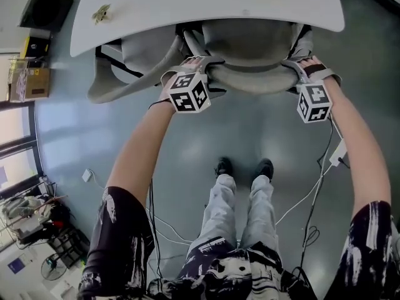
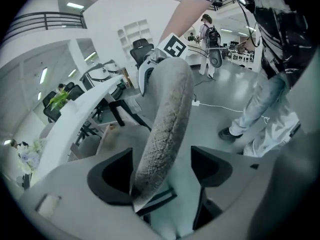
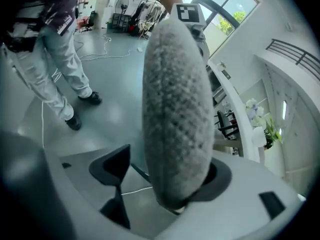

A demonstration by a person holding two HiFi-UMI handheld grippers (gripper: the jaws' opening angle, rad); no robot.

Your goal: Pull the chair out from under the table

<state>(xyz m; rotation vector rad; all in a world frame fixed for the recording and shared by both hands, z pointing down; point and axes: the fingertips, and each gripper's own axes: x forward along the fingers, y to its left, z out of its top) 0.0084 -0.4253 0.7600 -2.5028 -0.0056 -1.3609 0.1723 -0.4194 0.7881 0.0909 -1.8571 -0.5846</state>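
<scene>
The grey chair [image 1: 250, 42] stands pushed under the white table [image 1: 187, 5], and its padded backrest rim [image 1: 250, 80] faces me. My left gripper [image 1: 209, 67] sits at the rim's left end and my right gripper [image 1: 294, 67] at its right end. In the left gripper view the rim [image 2: 167, 114] runs between the jaws of the left gripper [image 2: 162, 169]; it touches the left jaw and a gap shows at the right jaw. In the right gripper view the rim [image 3: 175, 99] lies against the right jaw of the right gripper [image 3: 165, 171], clear of the left jaw. Both grippers are open.
A second grey chair [image 1: 125, 61] stands under the table to the left. My feet [image 1: 244, 167] are on the grey floor just behind the chair. Cables [image 1: 306, 199] and a white adaptor [image 1: 337, 152] lie at the right. Boxes [image 1: 31, 74] sit at the far left.
</scene>
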